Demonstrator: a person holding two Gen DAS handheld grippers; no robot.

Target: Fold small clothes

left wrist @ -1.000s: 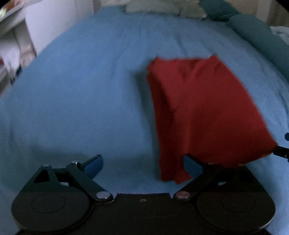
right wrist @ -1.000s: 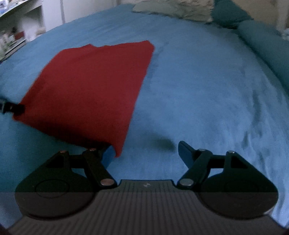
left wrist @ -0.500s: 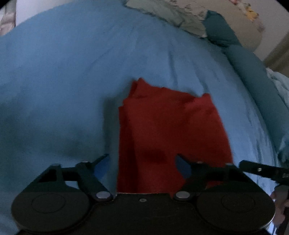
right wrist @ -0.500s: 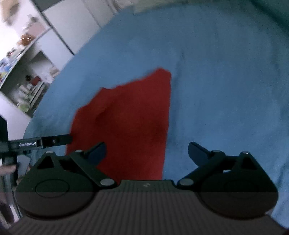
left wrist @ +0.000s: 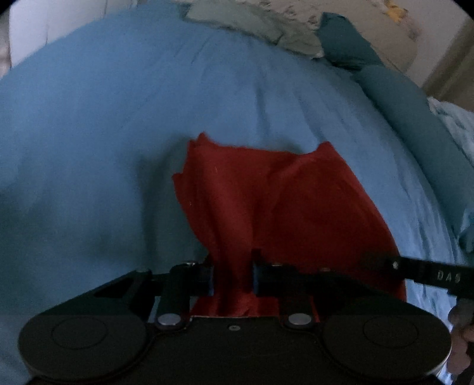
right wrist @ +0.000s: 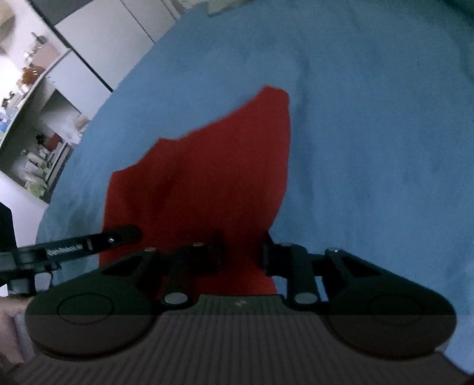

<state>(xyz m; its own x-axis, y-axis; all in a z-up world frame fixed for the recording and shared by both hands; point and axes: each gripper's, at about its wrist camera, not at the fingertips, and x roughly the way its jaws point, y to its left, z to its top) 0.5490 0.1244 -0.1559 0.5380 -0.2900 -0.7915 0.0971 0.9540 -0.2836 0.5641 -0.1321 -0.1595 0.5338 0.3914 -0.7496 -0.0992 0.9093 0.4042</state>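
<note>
A small red garment lies on the blue bed cover. In the left wrist view my left gripper is shut on the garment's near left edge, with cloth bunched between the fingers. In the right wrist view the same red garment stretches away from me, and my right gripper is closed on its near right edge. Each gripper shows at the edge of the other's view: the right one in the left wrist view, the left one in the right wrist view.
Pillows and a teal bolster lie at the head of the bed. A pale crumpled cloth lies at the far end. White shelves with clutter stand beyond the bed's left side.
Both grippers were open a second ago and came down onto the garment's near edge. Both have now closed on the cloth, which bunches up between the fingers.
</note>
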